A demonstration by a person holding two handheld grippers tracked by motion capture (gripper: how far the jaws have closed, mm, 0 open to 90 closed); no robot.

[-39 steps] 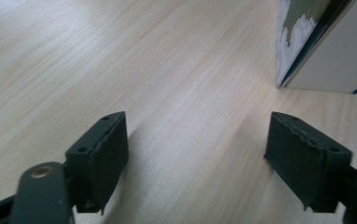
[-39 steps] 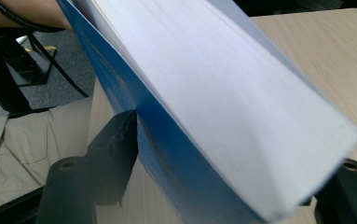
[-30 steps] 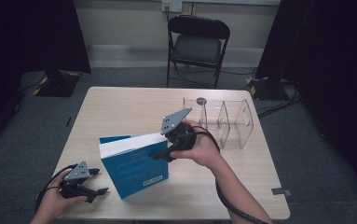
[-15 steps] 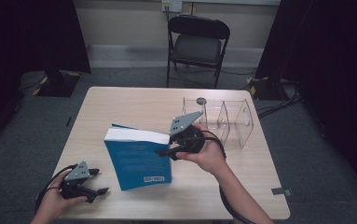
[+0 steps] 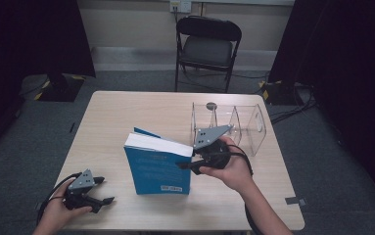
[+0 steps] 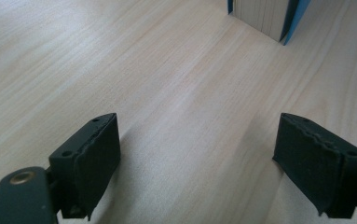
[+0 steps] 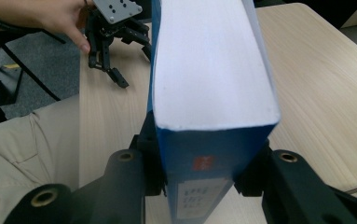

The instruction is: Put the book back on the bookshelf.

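Our right fingers (image 7: 199, 186) had just closed on the blue book (image 5: 158, 164), now upright beside the clear rack (image 5: 234, 125); our left fingers (image 6: 213, 163) stood open, empty, over the desk (image 6: 167, 93).

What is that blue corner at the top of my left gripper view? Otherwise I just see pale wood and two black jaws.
Observer: It's a thick blue book, upright with its white page edges on top.
Operator: Does it stand by itself?
Observer: No. The right gripper grips it at the spine, one jaw on each cover; those jaws have just been closing on it.
Operator: Anything else nearby?
Observer: A clear plastic rack with dividers, just beyond that gripper.
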